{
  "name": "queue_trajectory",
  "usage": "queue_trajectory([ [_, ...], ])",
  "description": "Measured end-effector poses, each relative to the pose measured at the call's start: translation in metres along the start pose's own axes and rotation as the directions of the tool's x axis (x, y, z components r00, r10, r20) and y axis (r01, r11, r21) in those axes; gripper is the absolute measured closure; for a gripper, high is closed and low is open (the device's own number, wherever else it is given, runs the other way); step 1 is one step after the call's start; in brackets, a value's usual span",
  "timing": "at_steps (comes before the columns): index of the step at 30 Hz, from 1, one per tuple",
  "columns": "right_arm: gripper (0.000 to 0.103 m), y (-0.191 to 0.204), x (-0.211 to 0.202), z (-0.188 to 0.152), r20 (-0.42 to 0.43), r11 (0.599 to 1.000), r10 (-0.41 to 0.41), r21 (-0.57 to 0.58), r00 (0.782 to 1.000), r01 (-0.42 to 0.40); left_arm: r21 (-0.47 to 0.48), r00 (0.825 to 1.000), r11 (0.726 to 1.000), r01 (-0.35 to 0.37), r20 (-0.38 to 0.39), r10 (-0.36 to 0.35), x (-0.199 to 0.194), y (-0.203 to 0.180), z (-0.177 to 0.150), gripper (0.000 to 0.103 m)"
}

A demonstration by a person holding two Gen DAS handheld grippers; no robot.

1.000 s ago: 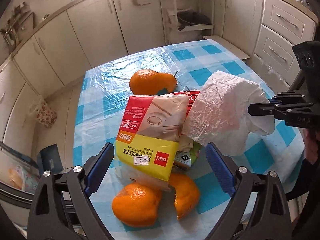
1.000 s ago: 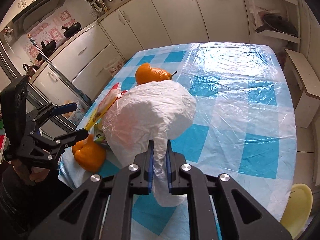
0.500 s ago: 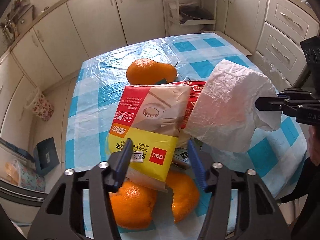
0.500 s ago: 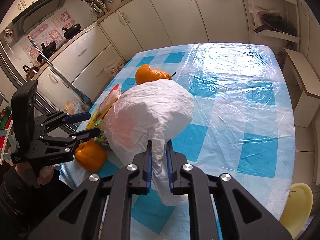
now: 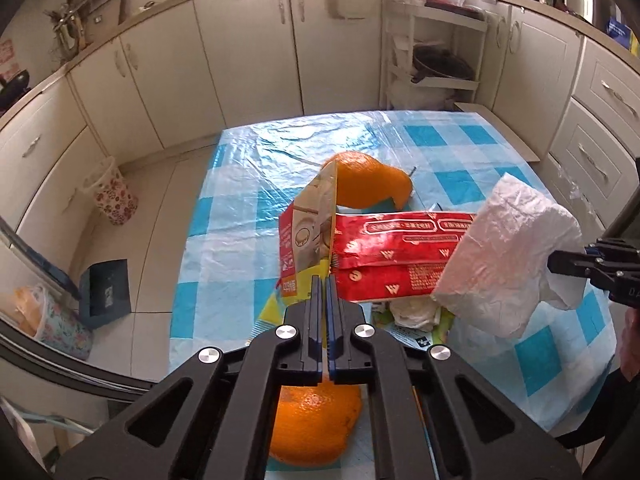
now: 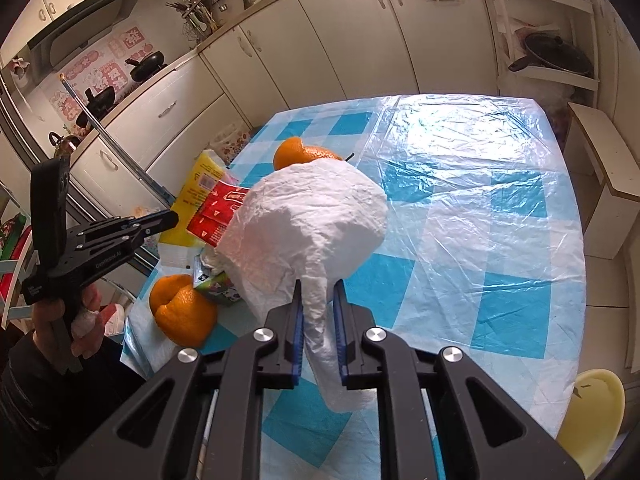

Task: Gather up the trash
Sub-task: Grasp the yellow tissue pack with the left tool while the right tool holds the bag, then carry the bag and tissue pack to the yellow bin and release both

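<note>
Only "W" logos legible — red wrapper (image 5: 396, 256).

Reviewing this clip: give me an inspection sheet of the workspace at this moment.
Surface: table under blue-checked cloth with clear plastic film.
Job's things: white bag; yellow-red packet lifted on edge; red wrapper; orange peels.
Clutter: small cartons under the bag.
Grippers: left gripper shut on yellow-red packet; right gripper shut on white bag.
Cables: nothing seen.
Surroundings: cream cabinets, floral bin, pans on stove.
</note>
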State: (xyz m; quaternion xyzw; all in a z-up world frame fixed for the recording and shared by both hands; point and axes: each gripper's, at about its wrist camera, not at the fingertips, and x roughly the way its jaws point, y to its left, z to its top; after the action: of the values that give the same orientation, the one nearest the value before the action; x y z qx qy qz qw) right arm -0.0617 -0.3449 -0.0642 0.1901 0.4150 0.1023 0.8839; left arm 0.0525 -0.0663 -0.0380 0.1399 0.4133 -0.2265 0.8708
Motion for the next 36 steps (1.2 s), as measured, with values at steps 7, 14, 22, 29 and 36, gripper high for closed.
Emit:
queue_trajectory([
  [7,0.089,-0.008,-0.018,0.002,0.051,1.0,-0.011,0.025,0.999,0.01,-0.139,0.992,0.989,0.051,0.121,-0.034,-0.035,0.027,0.013,0.101],
  [14,0.089,-0.028,-0.045,-0.002,0.092,0.996,-0.063,0.07,0.994,0.056,-0.148,0.934,0.949,0.277,0.272,-0.23,-0.083,0.011,0.025,0.101],
  [22,0.089,-0.071,-0.104,-0.012,0.16,0.971,-0.206,0.158,0.965,0.181,-0.072,0.838,0.865,0.496,0.301,-0.455,-0.112,-0.064,0.036,0.101],
  [29,0.089,-0.138,-0.138,-0.046,0.022,0.861,-0.452,0.271,0.892,0.43,-0.018,0.763,0.773,0.634,0.176,-0.622,-0.088,-0.161,0.034,0.101],
  [36,0.089,-0.199,-0.098,-0.092,-0.27,0.754,-0.54,0.267,0.798,0.6,-0.001,0.715,0.715,0.699,0.004,-0.699,-0.042,-0.27,0.013,0.101],
])
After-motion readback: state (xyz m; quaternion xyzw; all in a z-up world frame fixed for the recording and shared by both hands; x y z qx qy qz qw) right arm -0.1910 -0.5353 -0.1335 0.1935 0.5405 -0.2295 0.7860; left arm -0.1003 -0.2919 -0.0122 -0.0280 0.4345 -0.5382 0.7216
